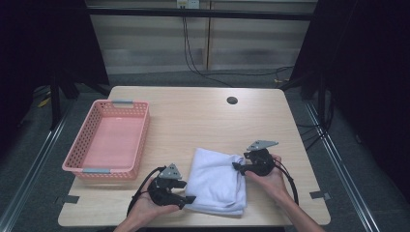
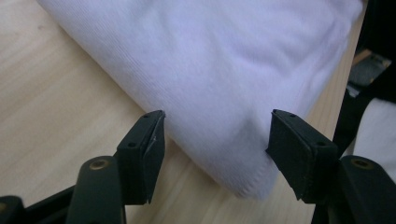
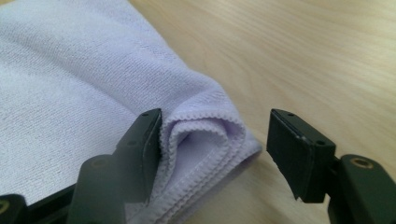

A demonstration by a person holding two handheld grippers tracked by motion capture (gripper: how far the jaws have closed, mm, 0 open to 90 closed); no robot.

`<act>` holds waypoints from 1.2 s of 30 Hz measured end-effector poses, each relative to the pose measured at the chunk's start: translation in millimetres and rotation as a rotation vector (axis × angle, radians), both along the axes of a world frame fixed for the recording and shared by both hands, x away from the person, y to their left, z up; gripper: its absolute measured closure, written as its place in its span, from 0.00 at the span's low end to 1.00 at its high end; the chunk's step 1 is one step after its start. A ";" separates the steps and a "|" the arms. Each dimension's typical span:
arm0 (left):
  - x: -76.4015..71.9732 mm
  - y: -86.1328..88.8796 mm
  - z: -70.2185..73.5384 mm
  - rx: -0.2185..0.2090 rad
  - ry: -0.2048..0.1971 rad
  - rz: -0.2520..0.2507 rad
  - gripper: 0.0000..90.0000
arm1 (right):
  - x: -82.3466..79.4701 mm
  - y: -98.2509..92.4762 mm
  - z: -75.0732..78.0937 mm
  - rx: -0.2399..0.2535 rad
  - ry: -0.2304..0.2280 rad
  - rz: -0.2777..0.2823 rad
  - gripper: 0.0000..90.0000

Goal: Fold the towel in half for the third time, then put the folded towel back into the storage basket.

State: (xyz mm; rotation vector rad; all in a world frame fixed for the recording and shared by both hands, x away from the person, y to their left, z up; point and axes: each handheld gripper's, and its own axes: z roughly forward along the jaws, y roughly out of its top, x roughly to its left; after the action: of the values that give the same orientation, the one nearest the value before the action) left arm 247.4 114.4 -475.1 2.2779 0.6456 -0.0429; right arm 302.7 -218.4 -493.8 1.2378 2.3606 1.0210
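Note:
A folded white towel [image 1: 215,179] lies on the wooden table near its front edge. My left gripper [image 1: 189,199] sits at the towel's near left corner, jaws open. In the left gripper view that rounded corner of the towel [image 2: 233,93] lies between the two black jaws of the left gripper [image 2: 215,149]. My right gripper [image 1: 236,166] is at the towel's right edge, open too. In the right gripper view a hemmed, layered corner of the towel [image 3: 205,135] lies between the jaws of the right gripper [image 3: 215,149], touching the left jaw.
A pink perforated basket [image 1: 140,137] with nothing in it stands at the table's left side. A round cable hole [image 1: 232,100] is near the far edge. Bare wood [image 1: 193,121] spans the middle and back of the table.

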 end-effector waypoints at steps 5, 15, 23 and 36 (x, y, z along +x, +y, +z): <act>-8.1 6.5 -6.9 -0.012 0.032 -0.001 0.34 | 0.9 -4.3 2.7 0.033 -0.006 0.007 0.34; -2.2 -2.0 -14.0 0.049 0.038 -0.023 0.31 | 10.1 1.6 -4.5 0.070 0.071 0.078 0.17; -4.0 -13.6 -14.9 0.047 0.020 -0.053 0.32 | 14.2 -2.4 -8.8 0.118 0.114 0.104 0.18; -5.0 -17.4 -14.0 0.052 -0.035 -0.084 0.71 | 8.2 2.7 -5.5 0.106 0.132 0.194 0.48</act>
State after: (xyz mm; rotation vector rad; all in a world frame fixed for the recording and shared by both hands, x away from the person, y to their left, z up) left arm 242.4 97.0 -489.2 2.3500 0.5379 -0.0274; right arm 311.0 -215.7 -499.3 1.1624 2.6004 1.1707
